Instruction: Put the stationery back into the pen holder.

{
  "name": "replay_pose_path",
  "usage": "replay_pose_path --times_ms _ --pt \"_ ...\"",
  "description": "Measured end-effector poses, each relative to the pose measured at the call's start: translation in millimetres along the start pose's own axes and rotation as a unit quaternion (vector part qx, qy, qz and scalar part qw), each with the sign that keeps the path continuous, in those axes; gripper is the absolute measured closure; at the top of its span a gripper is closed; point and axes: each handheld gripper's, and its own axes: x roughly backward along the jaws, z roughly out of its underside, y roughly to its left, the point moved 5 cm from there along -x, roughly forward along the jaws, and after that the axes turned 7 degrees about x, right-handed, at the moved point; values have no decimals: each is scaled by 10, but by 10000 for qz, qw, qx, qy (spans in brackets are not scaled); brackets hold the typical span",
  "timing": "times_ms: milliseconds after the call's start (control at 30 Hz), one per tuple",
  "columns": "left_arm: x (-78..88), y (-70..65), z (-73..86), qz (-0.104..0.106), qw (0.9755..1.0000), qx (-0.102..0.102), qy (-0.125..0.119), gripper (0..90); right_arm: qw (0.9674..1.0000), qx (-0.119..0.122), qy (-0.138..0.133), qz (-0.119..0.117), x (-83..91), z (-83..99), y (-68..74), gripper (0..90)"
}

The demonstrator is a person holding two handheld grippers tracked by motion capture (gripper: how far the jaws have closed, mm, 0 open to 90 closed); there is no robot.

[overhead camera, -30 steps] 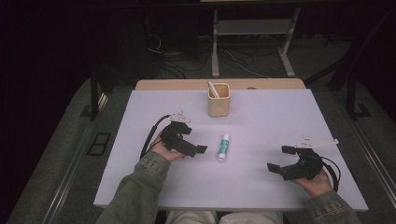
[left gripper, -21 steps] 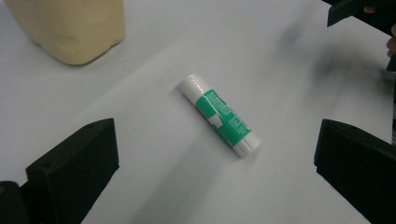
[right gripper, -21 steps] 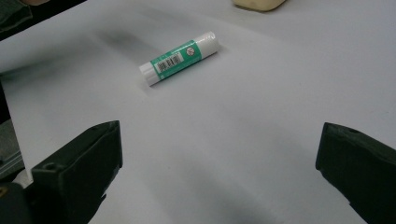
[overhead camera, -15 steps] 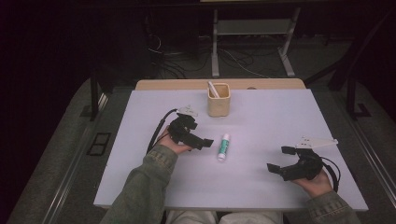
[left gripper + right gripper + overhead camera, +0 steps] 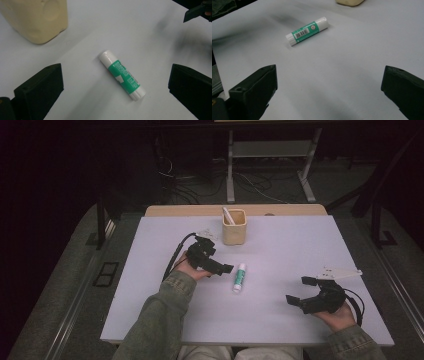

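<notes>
High view: glue stick (image 5: 239, 277) flat on white worktop (image 5: 150, 310), near centre, just toward the person from tan cup (image 5: 234, 227); a pale stick stands in the cup. Long axis roughly fore-and-aft, cap end toward the cup, leaning slightly right

Left tongs (image 5: 220, 269) just beside the stick on its left, tips apart from it, not touching. Right tongs (image 5: 303, 291) well apart to the right, resting low near the front edge. Left hand clearly the nearer

Left gripper view: stick (image 5: 122, 74) between the two black jaws, lying diagonal, white cap up-left, green label mid-body. Jaws spread wide, nothing held. Cup corner (image 5: 37, 20) upper left

Right gripper view: jaws likewise wide, empty; stick (image 5: 307, 31) well ahead, barcode showing

Judgement: likely pick by left tongs; jaws would need to straddle the barrel across its long axis. Round body may roll if nudged by one jaw first
</notes>
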Motion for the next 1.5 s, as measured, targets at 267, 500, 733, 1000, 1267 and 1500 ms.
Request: replay_pose_path --times_ms 267,500,733,1000,1267,1500 --pt "-92 -43 -105 -10 10000 -28 51 0 10000 6 -20 -2 6 -1 -5 2" --pt "-181 -62 -175 -23 10000 14 27 0 10000 -10 -32 8 14 -3 -5 2" --pt "-286 -24 -170 -77 9999 131 66 0 10000 2 -51 10 15 -4 -7 2" --pt "-376 16 -166 -103 9994 334 45 0 10000 -2 -59 1 14 -2 -9 2" --pt "-477 25 -147 -24 9974 713 54 0 10000 2 -68 14 19 -3 -9 2" --pt "-583 33 -104 -17 9942 1071 133 0 10000 3 -40 12 14 0 -1 2"
